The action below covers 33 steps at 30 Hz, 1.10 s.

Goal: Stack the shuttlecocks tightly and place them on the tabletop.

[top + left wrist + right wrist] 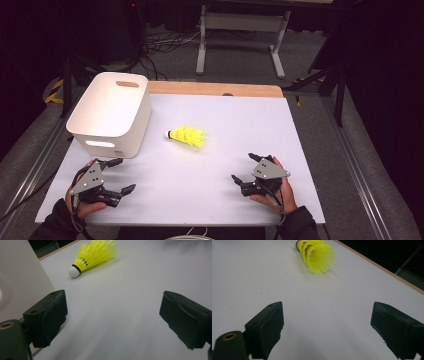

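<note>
Lying on its side near the middle of the table (235, 165), the yellow shuttlecock (186, 136) points its white cork tip toward the white bin (111, 114) and its skirt toward the person's right. A thin black band rings it where the cork meets the skirt. No brand, label or writing can be read on it in any view.

The white bin stands at the far left of the table, its near wall just beside the left tool (120, 175). It has a slot handle cut into its far wall and another in its near wall. Nothing printed shows on its sides.

The left tool rests low at the near left corner of the table, held in the person's left hand (82, 202), with its jaws wide apart and nothing between them. In the left gripper view, the shuttlecock (93, 256) lies ahead and toward the left jaw, well apart from both, and the bin's wall (22, 277) rises close beside the left jaw.

The right tool (245, 167) sits at the near right of the table in the right hand (277, 192), jaws likewise spread and empty. In the right gripper view, the shuttlecock (317, 253) shows its open skirt end toward the camera, well ahead of the jaws. The wooden far edge (215, 89) of the table carries no lettering.
</note>
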Available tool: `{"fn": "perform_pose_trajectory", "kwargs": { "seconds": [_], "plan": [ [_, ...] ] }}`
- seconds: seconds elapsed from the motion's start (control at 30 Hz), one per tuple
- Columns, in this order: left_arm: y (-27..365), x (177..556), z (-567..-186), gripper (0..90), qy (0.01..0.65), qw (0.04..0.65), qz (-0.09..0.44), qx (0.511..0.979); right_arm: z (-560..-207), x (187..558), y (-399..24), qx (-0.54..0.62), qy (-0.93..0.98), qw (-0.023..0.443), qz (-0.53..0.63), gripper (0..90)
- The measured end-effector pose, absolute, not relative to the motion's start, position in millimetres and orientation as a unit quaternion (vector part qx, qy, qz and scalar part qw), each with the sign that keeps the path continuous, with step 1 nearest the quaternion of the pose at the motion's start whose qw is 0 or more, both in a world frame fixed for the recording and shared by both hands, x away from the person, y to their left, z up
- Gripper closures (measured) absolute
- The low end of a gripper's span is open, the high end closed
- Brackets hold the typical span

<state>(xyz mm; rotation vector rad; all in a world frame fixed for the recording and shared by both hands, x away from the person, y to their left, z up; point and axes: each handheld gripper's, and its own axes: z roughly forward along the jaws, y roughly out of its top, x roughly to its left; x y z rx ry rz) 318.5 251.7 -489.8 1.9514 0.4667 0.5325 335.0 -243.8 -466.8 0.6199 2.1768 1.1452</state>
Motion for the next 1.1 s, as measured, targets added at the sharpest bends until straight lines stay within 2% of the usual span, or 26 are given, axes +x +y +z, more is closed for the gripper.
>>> {"fn": "perform_pose_trajectory", "kwargs": {
  "seconds": [1.1],
  "plan": [
    [253.0, 315.5, -491.0, 8.3, 0.198, 0.507, 0.218, 0.81, -467.9, 347.1, -222.9, 0.224, 0.832, 0.262, 0.435, 14.2]
  ]
}}
